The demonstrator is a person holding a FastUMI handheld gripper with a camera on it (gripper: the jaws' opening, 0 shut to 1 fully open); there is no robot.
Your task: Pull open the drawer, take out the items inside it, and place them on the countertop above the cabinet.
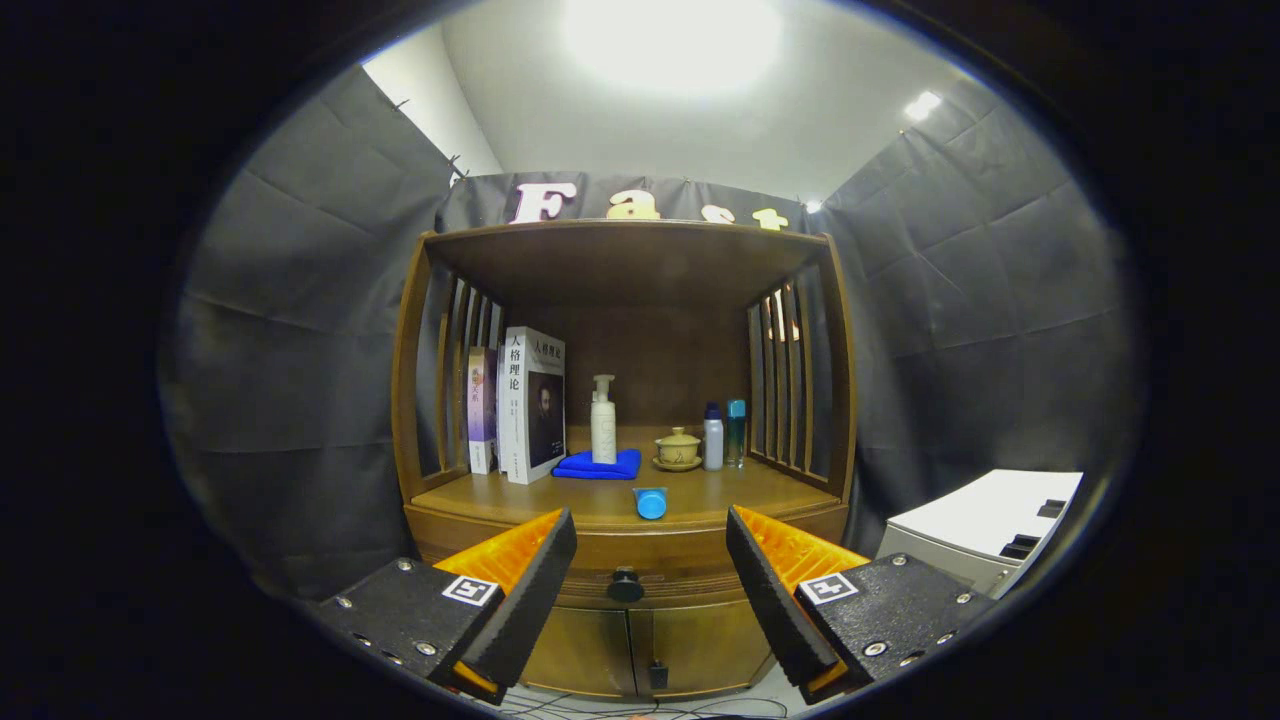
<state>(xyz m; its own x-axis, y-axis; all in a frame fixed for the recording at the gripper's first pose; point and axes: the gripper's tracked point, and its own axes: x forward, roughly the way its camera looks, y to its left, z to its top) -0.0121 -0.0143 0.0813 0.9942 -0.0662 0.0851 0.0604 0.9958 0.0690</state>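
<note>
A wooden cabinet stands ahead, its shut drawer (640, 555) just under the countertop (560, 500) and carrying a dark round knob (626, 584). My gripper (650, 570) is open, its fingers apart on either side of the knob and still short of it, with nothing between them. A blue tube (651, 502) lies on the countertop's front edge, just above the drawer. The inside of the drawer is hidden.
On the countertop, under the cabinet's top shelf, stand two books (520, 405), a white pump bottle (603, 420) on a blue cloth (598, 465), a small lidded cup (678, 449) and two slim bottles (724, 435). Two lower doors (640, 645) sit under the drawer. A white box (985, 530) stands to the right.
</note>
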